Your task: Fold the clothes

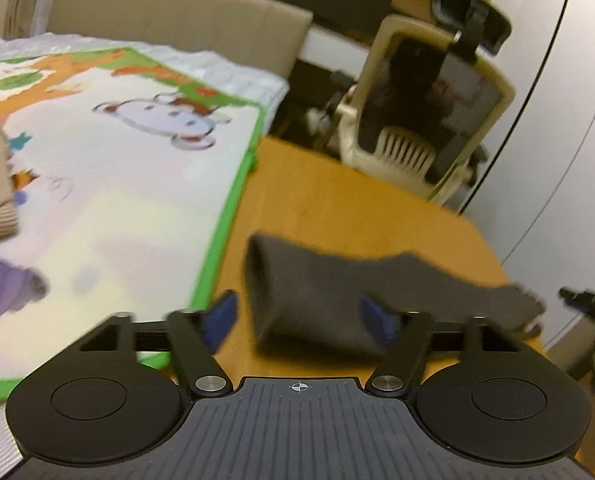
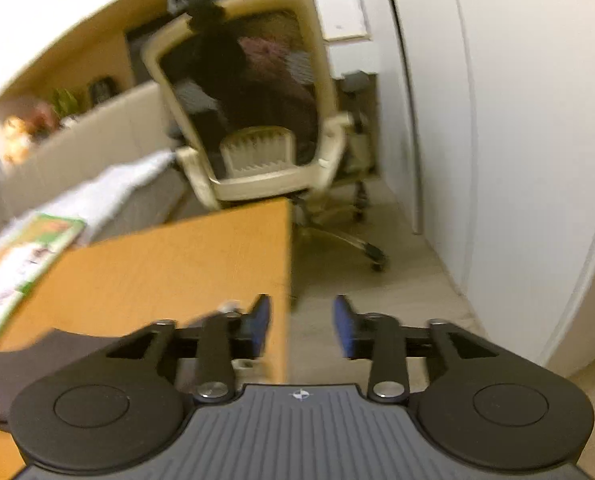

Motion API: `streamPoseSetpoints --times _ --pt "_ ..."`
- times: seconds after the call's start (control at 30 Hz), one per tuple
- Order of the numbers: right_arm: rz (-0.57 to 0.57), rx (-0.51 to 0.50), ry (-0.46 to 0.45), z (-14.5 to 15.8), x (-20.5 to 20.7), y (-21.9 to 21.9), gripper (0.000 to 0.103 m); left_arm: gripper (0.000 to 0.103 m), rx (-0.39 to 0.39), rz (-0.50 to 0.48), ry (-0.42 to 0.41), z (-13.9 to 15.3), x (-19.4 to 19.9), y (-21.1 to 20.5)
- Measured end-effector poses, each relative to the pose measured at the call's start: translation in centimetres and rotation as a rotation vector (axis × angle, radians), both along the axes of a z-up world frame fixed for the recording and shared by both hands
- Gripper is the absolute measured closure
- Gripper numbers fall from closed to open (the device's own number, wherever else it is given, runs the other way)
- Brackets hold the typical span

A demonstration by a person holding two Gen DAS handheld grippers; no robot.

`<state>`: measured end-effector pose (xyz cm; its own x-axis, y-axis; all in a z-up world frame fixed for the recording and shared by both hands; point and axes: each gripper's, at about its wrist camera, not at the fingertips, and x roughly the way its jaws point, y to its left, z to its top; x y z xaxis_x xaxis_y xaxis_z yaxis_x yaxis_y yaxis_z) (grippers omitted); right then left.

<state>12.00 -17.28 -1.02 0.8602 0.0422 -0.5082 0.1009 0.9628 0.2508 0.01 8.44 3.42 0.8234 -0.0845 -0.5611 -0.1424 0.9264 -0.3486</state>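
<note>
Blurred grey garment partly behind spread left hand-held gripper, right hand-held gripper spread, empty.

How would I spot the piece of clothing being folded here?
Find the orange wooden table beside the bed's cartoon mat. A dark grey garment lies on it, right before the left gripper. It is the only dark cloth on the bare wood.
</note>
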Motion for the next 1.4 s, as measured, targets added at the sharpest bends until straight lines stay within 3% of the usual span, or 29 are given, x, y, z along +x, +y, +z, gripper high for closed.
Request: streamPoseSetpoints --times 0.13,0.2,0.23,0.27,0.3,0.37,0.5,0.63,0.67,0.8,0.83,0.87,0.9,0.93,1.0,1.07,1.13,1.23,1.27,1.4 --pt "0.086 0.027 0.022 -1.0 0.9 2.8 0.051 0.015 0.006 -0.003 0.085 -1.9 3.8 -1.1" --pt "0.109 0.032 0.060 -2.4 2.1 3.9 0.051 0.023 0.020 0.020 0.140 -3.4 5.5 -1.3" --pt "0.118 0.038 0.087 -3.2 2.9 4.4 0.055 0.029 0.040 0.035 0.158 -4.0 6.3 -1.4" --pt "0.122 0.041 0.108 -3.7 3.5 4.8 0.070 0.047 0.082 0.054 0.158 -4.0 6.6 -1.6" --pt "0.128 0.043 0.108 -3.7 3.9 5.2 0.076 0.061 0.109 0.067 0.159 -3.9 6.7 -1.6" --pt "0.132 0.027 0.075 -2.7 4.0 6.0 0.087 0.068 0.095 0.082 0.148 -3.4 6.3 -1.0" --pt "0.173 0.022 -0.029 0.1 2.0 6.4 0.089 0.069 0.108 0.072 0.111 -2.5 4.1 -0.8" --pt "0.132 0.034 0.041 -1.9 1.1 5.4 0.089 0.068 0.105 0.080 0.134 -3.2 2.5 -0.9" --pt "0.122 0.037 0.058 -2.4 0.9 5.2 0.088 0.063 0.100 0.088 0.144 -3.3 2.3 -0.8" --pt "0.083 0.044 0.082 -3.3 -0.1 4.3 0.062 0.051 0.094 0.126 0.102 -1.5 1.0 -0.8" --pt "0.074 0.044 0.062 -2.9 -0.4 4.0 0.048 0.046 0.087 0.123 0.069 -0.7 0.8 -1.1" --pt "0.068 0.041 0.040 -2.4 -0.7 3.8 0.034 0.033 0.080 0.120 0.037 0.1 0.7 -1.4" --pt "0.071 0.031 0.010 -1.8 -0.9 3.9 0.030 0.016 0.070 0.113 0.007 0.9 0.6 -1.8" --pt "0.078 0.024 -0.019 -1.2 -1.0 4.0 0.026 0.010 0.054 0.094 -0.017 1.3 0.8 -2.5" --pt "0.115 0.026 -0.060 -0.3 -0.7 4.8 0.020 0.008 0.029 0.027 -0.025 1.2 1.7 -4.2" --pt "0.159 0.039 -0.079 -0.1 -0.2 5.9 0.010 0.008 0.012 -0.030 0.028 -0.2 2.8 -5.8" --pt "0.200 0.061 -0.056 -0.9 0.9 7.3 0.007 0.008 -0.009 -0.067 0.103 -2.2 4.0 -6.9" --pt "0.245 0.091 0.026 -3.1 2.5 9.6 0.005 0.008 -0.013 -0.065 0.125 -4.5 4.7 -6.8" --pt "0.248 0.071 0.029 -3.6 2.5 10.5 0.000 0.008 -0.003 -0.066 0.120 -4.5 4.8 -6.5" --pt "0.281 -0.030 0.042 -4.1 2.3 13.6 0.000 0.008 -0.013 -0.019 0.119 -4.7 5.2 -4.6"
